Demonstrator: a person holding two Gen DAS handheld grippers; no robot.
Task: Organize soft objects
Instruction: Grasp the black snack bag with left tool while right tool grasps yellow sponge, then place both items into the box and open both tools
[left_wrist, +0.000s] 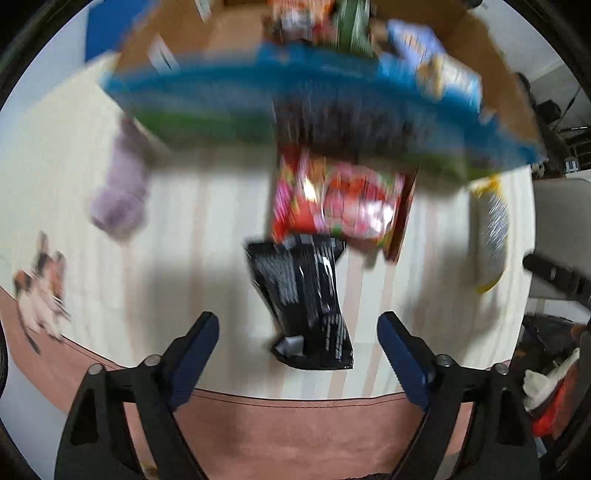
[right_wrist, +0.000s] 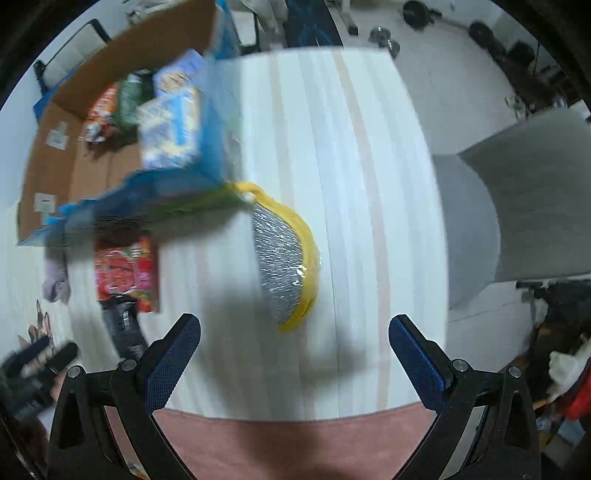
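Observation:
My left gripper (left_wrist: 298, 328) is open and empty, just short of a black snack pouch (left_wrist: 303, 302) that lies on the striped table. A red and pink snack bag (left_wrist: 336, 201) lies beyond the pouch. My right gripper (right_wrist: 294, 332) is open and empty, just short of a silver pouch with a yellow rim (right_wrist: 286, 258). That pouch also shows in the left wrist view (left_wrist: 493, 229). An open cardboard box (right_wrist: 74, 155) with blue printed sides holds several packets (right_wrist: 171, 122). Both views are motion-blurred.
A purple soft toy (left_wrist: 120, 192) and a calico cat toy (left_wrist: 40, 288) lie at the table's left. A grey chair (right_wrist: 498, 221) stands by the right edge. The table's front edge (left_wrist: 295, 398) is close below the grippers. The left gripper (right_wrist: 37, 365) shows at the lower left.

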